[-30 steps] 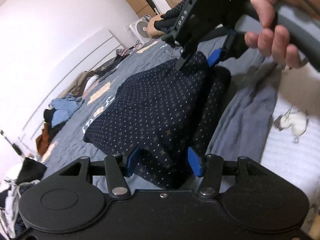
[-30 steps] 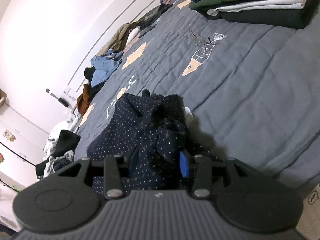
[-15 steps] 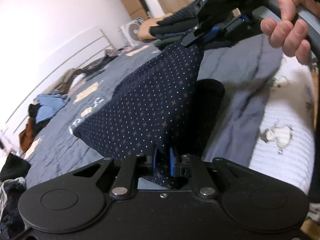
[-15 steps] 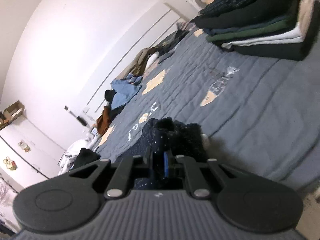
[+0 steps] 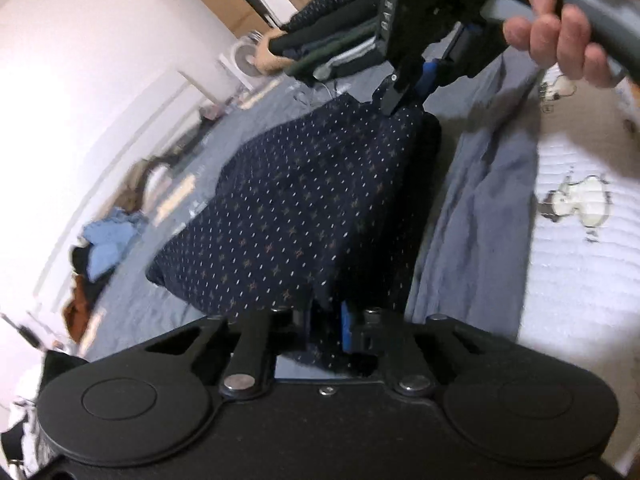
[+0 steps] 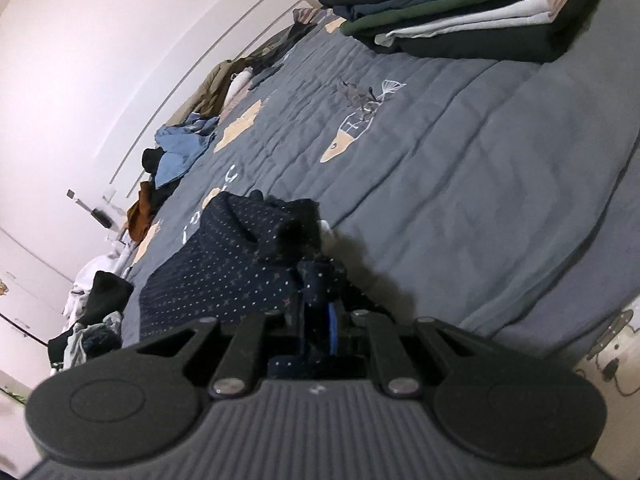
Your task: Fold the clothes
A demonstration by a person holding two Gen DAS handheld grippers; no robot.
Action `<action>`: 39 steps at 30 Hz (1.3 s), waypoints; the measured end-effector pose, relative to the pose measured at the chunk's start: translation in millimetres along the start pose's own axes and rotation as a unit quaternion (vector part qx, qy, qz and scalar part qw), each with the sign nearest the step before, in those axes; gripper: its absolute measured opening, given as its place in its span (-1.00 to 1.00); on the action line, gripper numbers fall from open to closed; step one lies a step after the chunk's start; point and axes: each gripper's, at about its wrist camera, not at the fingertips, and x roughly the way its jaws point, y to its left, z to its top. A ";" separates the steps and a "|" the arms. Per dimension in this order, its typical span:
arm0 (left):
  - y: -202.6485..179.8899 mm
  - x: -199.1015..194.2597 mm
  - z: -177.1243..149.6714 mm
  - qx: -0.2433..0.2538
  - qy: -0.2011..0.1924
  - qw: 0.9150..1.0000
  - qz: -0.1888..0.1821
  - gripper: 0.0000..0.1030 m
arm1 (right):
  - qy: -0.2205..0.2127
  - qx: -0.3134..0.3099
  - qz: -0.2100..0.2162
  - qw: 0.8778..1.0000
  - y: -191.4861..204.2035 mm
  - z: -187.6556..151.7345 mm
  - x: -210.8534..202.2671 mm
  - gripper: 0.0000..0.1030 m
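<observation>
Since a second ago both spread pairs of fingers have been pinched onto the dotted navy cloth garment point(image 5: 304, 216): left gripper point(image 5: 326, 326) and right gripper point(image 5: 412, 92). It is held lifted near the grey quilted bed's point(image 6: 480, 168) edge, mid-fold, judging by this.

Both wrist views low over the bed point(image 6: 460, 168), close on shared navy garment point(image 5: 300, 208), left facing right gripper point(image 5: 404, 100)

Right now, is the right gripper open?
No: in the left wrist view the right gripper is shut on the top edge of the navy dotted garment, which hangs from it.
</observation>
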 end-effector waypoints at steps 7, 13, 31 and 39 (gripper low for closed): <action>24.1 -8.3 -11.1 -0.057 0.018 0.997 -0.053 -0.63 | 0.021 -0.048 -0.017 0.998 6.9 -2.1 6.7 -0.73; 72.9 -32.8 -12.8 -0.214 -0.046 0.967 -0.132 -0.19 | 0.009 -0.101 -0.025 0.995 23.6 10.5 -22.6 -0.41; 171.1 -20.4 -55.7 -0.548 -0.098 0.823 -0.112 0.12 | 0.027 -0.234 0.060 0.970 99.3 94.6 60.2 0.02; 185.7 -4.9 -61.6 -0.579 -0.084 0.804 -0.107 0.12 | 0.059 -0.279 0.076 0.955 123.2 112.9 130.5 0.04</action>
